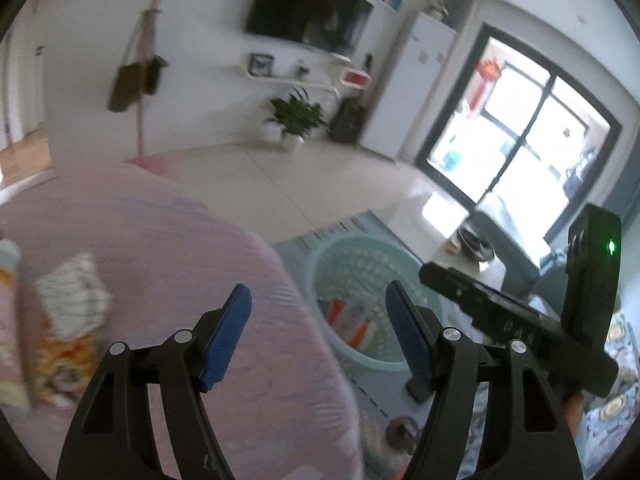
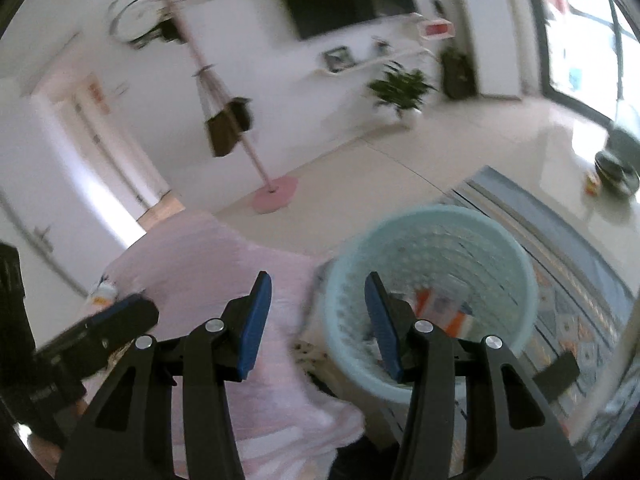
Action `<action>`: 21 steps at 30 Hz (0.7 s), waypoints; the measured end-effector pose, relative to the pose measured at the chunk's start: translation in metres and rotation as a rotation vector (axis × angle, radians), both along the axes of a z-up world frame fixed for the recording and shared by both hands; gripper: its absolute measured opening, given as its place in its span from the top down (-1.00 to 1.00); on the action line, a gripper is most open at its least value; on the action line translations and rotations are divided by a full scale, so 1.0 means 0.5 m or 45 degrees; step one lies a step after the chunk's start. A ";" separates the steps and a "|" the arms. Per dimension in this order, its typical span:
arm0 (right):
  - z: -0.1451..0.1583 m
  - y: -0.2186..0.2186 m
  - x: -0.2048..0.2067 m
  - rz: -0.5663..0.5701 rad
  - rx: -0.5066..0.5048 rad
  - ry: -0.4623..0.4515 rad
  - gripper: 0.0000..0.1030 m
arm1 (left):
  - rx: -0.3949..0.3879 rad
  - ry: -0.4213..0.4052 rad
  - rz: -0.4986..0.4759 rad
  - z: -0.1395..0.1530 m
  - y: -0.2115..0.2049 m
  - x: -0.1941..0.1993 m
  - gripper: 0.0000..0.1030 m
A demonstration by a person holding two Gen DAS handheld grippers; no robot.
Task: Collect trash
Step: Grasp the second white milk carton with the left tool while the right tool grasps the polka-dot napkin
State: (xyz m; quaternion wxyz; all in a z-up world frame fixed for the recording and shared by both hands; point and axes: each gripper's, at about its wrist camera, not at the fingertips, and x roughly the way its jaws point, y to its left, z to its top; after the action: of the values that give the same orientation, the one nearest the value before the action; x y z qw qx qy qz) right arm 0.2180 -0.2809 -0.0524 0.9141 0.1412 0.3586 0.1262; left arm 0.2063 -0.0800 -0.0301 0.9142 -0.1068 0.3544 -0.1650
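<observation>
A pink ribbed cloth-covered surface [image 1: 160,248] fills the left and centre of both views; whether it is a bed or a counter cannot be told. To its right lies a blue patterned rug [image 2: 568,280], carrying one pale teal perforated plastic basket [image 2: 432,280]. Inside the basket lie flat wrappers in orange and white [image 2: 444,304]; their count is unclear.

The left tongs [image 1: 320,308] are spread apart and empty, hovering over the cloth's edge, with the basket ahead and slightly right. The right tongs [image 2: 318,300] are likewise spread and empty, with the basket just ahead and right of them.

On the cloth, well left of the left tongs, lie blurred trash items: one white striped crumpled packet [image 1: 72,296], one orange-yellow snack bag [image 1: 64,360] and one tall pale package [image 1: 12,320] at the frame edge.

Beyond stand one pink coat stand [image 2: 224,120] and one potted green plant [image 1: 296,116].
</observation>
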 end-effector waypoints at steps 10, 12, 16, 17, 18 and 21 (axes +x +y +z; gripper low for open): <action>0.039 0.234 -0.025 0.304 -0.079 -0.052 0.11 | 0.013 -0.095 0.408 0.059 0.286 -0.109 -0.30; 0.039 0.275 -0.025 0.354 -0.075 -0.042 0.11 | 0.012 -0.066 0.489 0.056 0.350 -0.116 -0.30; 0.034 0.362 -0.011 0.446 -0.062 -0.002 0.11 | 0.035 0.036 0.646 0.032 0.485 -0.115 -0.31; 0.032 0.378 -0.008 0.455 -0.069 0.006 0.11 | 0.045 0.062 0.683 0.020 0.514 -0.113 -0.33; 0.029 0.397 -0.003 0.466 -0.076 0.016 0.11 | 0.049 0.076 0.703 0.011 0.532 -0.109 -0.35; 0.021 0.447 0.012 0.496 -0.093 0.039 0.10 | 0.037 0.141 0.736 -0.023 0.588 -0.101 -0.40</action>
State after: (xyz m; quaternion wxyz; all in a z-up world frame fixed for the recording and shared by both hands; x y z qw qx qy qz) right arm 0.2238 -0.0573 -0.0421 0.8713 0.0379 0.3973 0.2855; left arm 0.1558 0.2142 -0.0418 0.9041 -0.1989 0.3609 0.1134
